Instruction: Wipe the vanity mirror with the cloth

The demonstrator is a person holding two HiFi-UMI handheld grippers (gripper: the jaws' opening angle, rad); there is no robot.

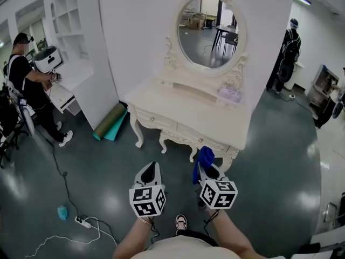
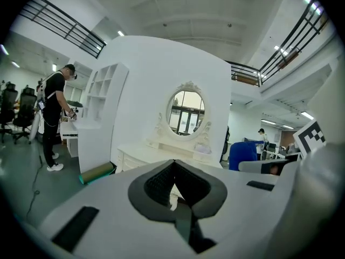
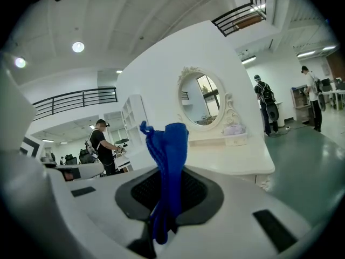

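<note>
Pinching blue cloth [image 3: 171, 144] in R gripper [image 3: 171, 171]. Clamped shut on it, w/ top of cloth sticking up past the tips and a bit hanging down below. In head view, just in front of table [image 1: 183, 108] edge, not on it.

Holding L gripper [image 2: 173, 163] beside R one, a bit apart. Closed up, tips touching, nothing inside.

Both held low over dark green floor [image 1: 108, 182], pointing at table.

Well apart from cloth: mirror [image 1: 209, 32], oval, upright at back of table, w/ curly white frame. Showing a room w/ desks in the glass. No touching btw cloth and mirror yet.

On table, R side, near foot of mirror: small pale purple thing [image 1: 230, 94], too blurry to tell what.

Lying on floor by wall, L of table: rolled mat [image 1: 108, 122], green and tan.

Further L: white shelf [image 1: 70, 20], and person in black [image 1: 26, 82] standing by it, handling sth white.

Far R: 2nd person [image 1: 288, 50], in dark clothes, standing.

Down on floor at L: power strip [image 1: 82, 220] w/ white cord, plus small teal thing [image 1: 62, 213].

At bottom of head view, btw the grippers: one shoe [image 1: 181, 222].
</note>
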